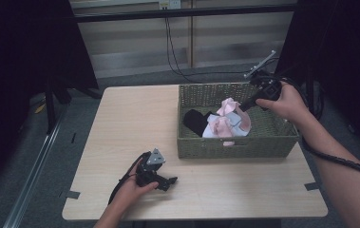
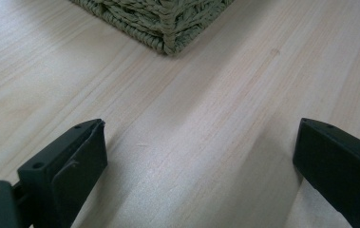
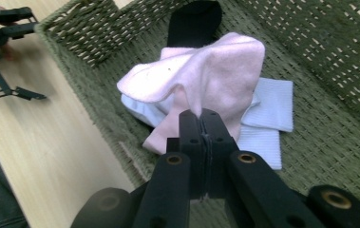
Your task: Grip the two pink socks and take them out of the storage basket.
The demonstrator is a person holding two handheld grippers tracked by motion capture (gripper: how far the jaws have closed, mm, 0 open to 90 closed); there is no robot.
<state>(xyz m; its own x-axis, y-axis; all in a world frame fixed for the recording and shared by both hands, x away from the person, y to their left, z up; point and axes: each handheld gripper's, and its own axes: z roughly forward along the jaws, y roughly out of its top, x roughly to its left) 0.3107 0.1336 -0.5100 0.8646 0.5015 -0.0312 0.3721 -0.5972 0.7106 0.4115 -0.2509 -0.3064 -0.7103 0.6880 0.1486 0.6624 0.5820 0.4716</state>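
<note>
The right claw (image 3: 201,118) pinched the pink sock (image 3: 215,71) above the basket (image 1: 237,147); the left claw (image 1: 168,183), open and empty, rested outside its near-left corner.

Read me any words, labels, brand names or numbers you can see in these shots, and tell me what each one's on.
None can be read: no print shows on the pink sock, the white sock, the black sock, the woven basket, the table, the left gripper or the right gripper.

black sock (image 3: 194,21) half hidden under pink cloth (image 3: 206,80), basket (image 2: 163,19) cut by frame top
</note>
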